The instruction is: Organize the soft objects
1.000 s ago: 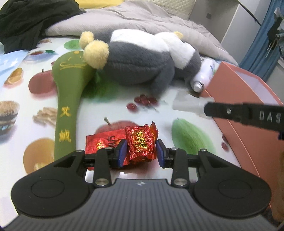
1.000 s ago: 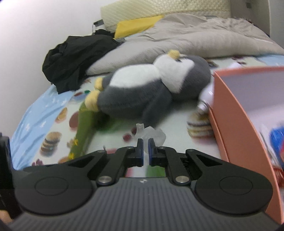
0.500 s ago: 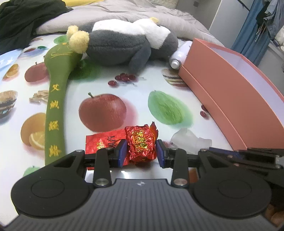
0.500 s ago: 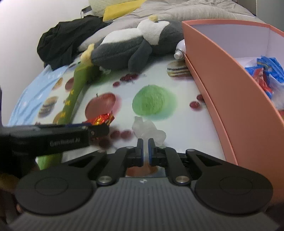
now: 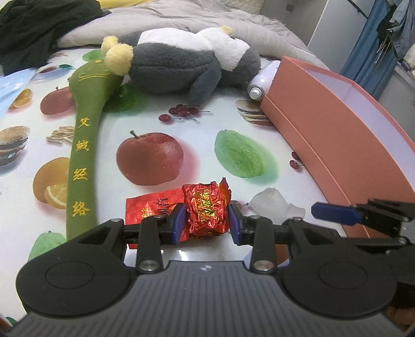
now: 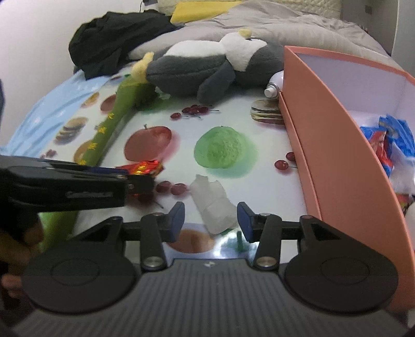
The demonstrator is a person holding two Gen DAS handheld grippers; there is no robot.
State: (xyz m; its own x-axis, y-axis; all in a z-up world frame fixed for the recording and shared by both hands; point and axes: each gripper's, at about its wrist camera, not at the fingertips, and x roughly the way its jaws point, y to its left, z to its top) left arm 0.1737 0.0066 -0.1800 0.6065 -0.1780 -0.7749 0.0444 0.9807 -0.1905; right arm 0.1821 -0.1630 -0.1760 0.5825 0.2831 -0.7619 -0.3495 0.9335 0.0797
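My left gripper (image 5: 206, 223) is shut on a crinkled red foil packet (image 5: 206, 211), held just above the fruit-print sheet (image 5: 150, 109); a flat red sachet (image 5: 150, 207) lies under its left finger. My right gripper (image 6: 210, 219) is open, its jaws either side of a white translucent wrapper (image 6: 212, 204) lying on the sheet, also seen in the left wrist view (image 5: 272, 204). The salmon-pink box (image 6: 324, 129) stands on the right, holding blue and red packets (image 6: 389, 140). A grey and white plush penguin (image 5: 181, 64) and a long green fabric mallet (image 5: 83, 145) lie further back.
A white spray bottle (image 5: 262, 80) lies between the penguin and the box's far corner. A grey duvet (image 5: 194, 15) and black clothing (image 5: 31, 28) sit at the bed's far side. The left gripper's arm (image 6: 64, 186) crosses the left of the right wrist view.
My right gripper has opened from shut, and the white wrapper now lies on the sheet between its jaws. My left gripper kept its hold on the red foil packet and drew back slightly.
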